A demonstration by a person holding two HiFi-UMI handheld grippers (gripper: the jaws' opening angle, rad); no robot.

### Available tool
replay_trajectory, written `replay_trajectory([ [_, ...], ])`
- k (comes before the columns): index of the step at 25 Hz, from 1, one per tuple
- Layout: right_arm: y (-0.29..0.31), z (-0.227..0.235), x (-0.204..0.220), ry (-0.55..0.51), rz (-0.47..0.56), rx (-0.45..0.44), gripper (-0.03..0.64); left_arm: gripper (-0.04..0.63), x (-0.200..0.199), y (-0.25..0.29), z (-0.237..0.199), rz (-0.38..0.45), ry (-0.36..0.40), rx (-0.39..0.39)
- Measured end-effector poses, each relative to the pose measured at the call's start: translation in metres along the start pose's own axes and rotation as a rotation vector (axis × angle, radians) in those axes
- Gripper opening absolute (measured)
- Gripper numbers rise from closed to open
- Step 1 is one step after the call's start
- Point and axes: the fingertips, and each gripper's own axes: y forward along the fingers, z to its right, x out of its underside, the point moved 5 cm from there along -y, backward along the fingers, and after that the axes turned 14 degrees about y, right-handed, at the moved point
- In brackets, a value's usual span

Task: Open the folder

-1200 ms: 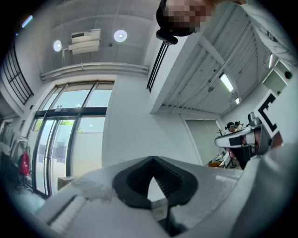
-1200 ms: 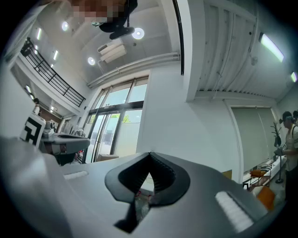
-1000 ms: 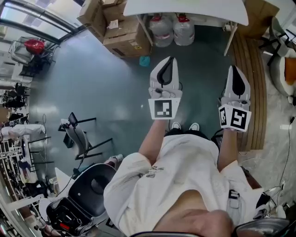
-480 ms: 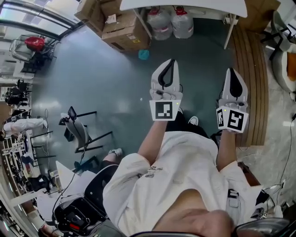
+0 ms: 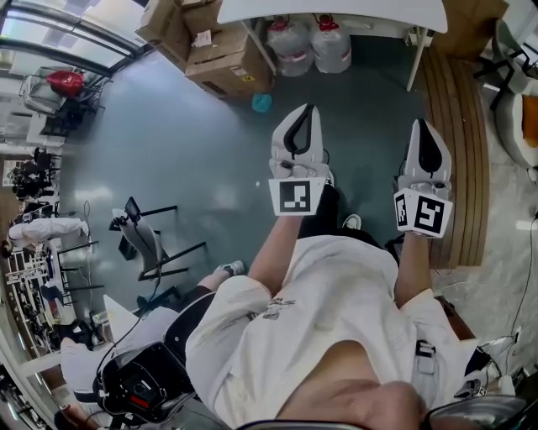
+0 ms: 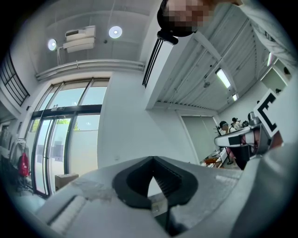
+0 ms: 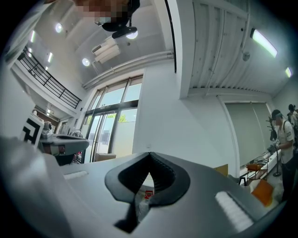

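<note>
No folder shows in any view. In the head view a person in a white shirt holds both grippers out in front, above a grey floor. My left gripper (image 5: 309,107) is shut, its white jaws meeting at the tip, with nothing between them. My right gripper (image 5: 422,123) is shut and empty as well. The left gripper view looks along my left gripper (image 6: 152,158) at a white wall and glass doors. Past my right gripper (image 7: 149,153), the right gripper view shows the same wall.
A white table (image 5: 336,13) stands ahead with two water jugs (image 5: 290,38) under it. Cardboard boxes (image 5: 227,59) sit to its left. A wooden ramp (image 5: 458,126) runs along the right. A chair (image 5: 143,243) stands at the left, and a teal object (image 5: 262,102) lies on the floor.
The person has stepped: a dark trouser leg now shows below the left gripper. The jugs and boxes have slid slightly toward the top edge. Both grippers stay shut.
</note>
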Motion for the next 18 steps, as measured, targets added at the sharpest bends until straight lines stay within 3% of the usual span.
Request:
replay_trajectory([
  [9,0.038,-0.003,0.008,-0.04,-0.008,-0.017,0.0,0.0,0.011,0.03,-0.015,0.039,-0.009,-0.007],
  [18,0.111,-0.01,0.026,-0.077,-0.01,-0.01,0.0,0.0,0.05,0.088,-0.051,0.05,-0.03,0.0],
])
